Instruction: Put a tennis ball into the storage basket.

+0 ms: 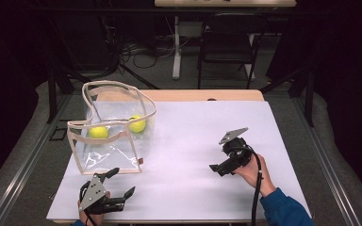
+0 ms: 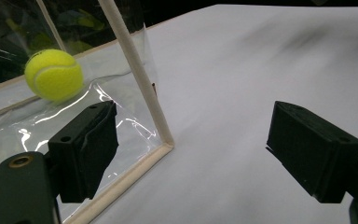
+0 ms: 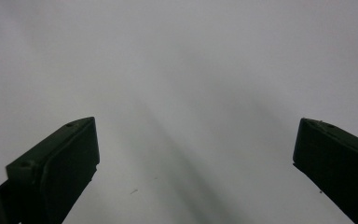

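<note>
My wide-open left gripper point(image 1: 120, 182) nears the floppy clear plastic bag point(image 1: 111, 141) at the counter's left edge; I'd pinch its stiffer beige trim.

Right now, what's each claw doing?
Left claw: open, holding nothing, at the clear bag's corner.
Right claw: open, holding nothing, over the white table cover.
</note>
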### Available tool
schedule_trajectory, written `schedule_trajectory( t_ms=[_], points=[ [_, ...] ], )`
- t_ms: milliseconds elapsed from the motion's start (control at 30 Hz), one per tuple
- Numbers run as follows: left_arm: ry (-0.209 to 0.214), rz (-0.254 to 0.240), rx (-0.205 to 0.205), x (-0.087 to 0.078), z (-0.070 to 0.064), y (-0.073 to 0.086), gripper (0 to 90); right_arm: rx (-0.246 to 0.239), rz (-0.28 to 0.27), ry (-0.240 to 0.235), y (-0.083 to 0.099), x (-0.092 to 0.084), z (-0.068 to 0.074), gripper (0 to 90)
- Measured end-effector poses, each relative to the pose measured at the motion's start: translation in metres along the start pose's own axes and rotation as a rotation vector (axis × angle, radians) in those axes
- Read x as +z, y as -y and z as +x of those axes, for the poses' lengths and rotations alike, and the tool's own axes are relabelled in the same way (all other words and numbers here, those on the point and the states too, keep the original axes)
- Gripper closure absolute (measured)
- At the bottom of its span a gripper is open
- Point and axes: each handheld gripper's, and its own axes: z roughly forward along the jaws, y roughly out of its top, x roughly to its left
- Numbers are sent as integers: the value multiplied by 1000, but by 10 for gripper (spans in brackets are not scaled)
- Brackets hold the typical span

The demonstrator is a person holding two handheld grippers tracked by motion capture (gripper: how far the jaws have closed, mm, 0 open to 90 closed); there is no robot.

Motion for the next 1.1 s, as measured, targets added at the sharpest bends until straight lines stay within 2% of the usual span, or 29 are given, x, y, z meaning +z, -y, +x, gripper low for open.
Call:
schedule_trajectory(
  t_ms=[200, 267, 767, 1100],
  points=[
    [-1, 1, -1, 0, 0, 0, 159, 19, -5, 5, 13, -4, 1, 0],
    [-2, 0, -1, 0, 0, 0, 159, 18, -6, 20, 18, -5, 2, 0],
    [-1, 1, -1, 1, -1, 0, 159, 52, -23, 25, 50, -13, 6, 0],
    [-2, 3, 2, 1, -1, 0, 159, 93, -59, 48, 75, -17, 10, 0]
  ],
)
